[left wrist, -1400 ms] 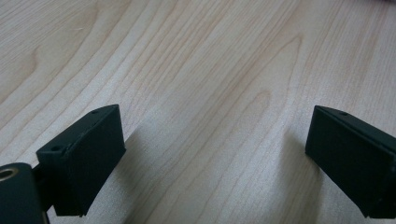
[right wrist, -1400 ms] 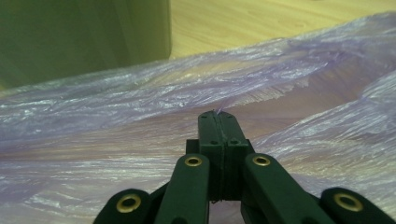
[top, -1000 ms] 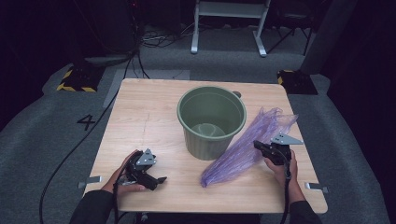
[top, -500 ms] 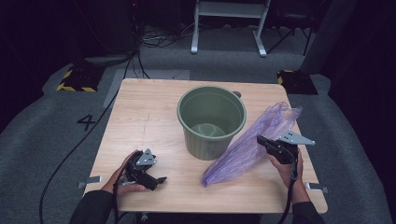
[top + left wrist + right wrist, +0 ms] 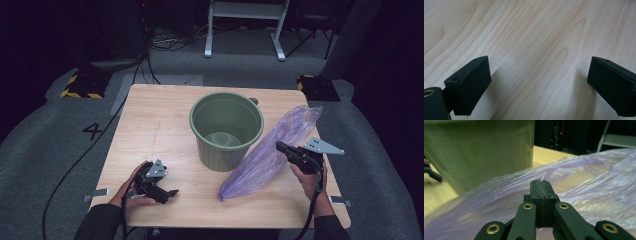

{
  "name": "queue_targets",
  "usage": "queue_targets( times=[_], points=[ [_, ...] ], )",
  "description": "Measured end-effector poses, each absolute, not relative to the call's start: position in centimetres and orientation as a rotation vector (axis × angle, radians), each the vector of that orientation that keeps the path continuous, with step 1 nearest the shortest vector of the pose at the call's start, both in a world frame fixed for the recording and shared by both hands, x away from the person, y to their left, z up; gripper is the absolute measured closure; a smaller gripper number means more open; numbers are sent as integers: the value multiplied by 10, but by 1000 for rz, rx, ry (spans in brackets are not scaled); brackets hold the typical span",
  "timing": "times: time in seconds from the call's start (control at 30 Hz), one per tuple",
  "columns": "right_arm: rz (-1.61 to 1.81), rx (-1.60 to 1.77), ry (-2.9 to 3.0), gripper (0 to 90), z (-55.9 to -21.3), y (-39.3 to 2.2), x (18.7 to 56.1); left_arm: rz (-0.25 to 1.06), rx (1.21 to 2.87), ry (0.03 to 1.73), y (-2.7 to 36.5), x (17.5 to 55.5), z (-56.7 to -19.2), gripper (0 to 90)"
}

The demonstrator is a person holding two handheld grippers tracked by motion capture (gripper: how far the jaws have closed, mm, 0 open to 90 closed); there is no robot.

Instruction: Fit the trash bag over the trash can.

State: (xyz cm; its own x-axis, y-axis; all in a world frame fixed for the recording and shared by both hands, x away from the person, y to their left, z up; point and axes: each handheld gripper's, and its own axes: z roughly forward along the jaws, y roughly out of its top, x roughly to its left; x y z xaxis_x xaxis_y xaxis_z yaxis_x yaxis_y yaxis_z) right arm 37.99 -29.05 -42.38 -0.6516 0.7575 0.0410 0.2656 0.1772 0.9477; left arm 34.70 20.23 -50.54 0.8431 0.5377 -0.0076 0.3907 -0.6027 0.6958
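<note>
Purple bag (image 5: 584, 192) between clamped right tongs (image 5: 540, 185)

The purple bag (image 5: 579, 185) hides its pinched fold between the tongs (image 5: 541, 185).

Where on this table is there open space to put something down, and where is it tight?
Free: the wooden table left of the green bucket, up to the far left corner, and the near edge between the left gripper and the purple bag. Crowded: the right side, where the bag leans beside the bucket and the right gripper pinches it.
</note>
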Motion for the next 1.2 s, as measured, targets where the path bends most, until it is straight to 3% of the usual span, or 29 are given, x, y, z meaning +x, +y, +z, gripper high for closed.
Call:
queue_targets(
  times=[0.8,0.87,0.93,1.2],
  points=[
    [1597,686,1987,900,-351,-276,351,267,2288,694,202,345,-505,48],
    [1603,666,1997,900,-346,-271,352,266,2285,704,200,345,-503,79],
    [1601,645,2003,900,-343,-267,353,260,2287,697,196,342,-500,185],
    [1592,606,2017,900,-335,-251,356,197,2199,599,171,333,-477,157]
  ],
)
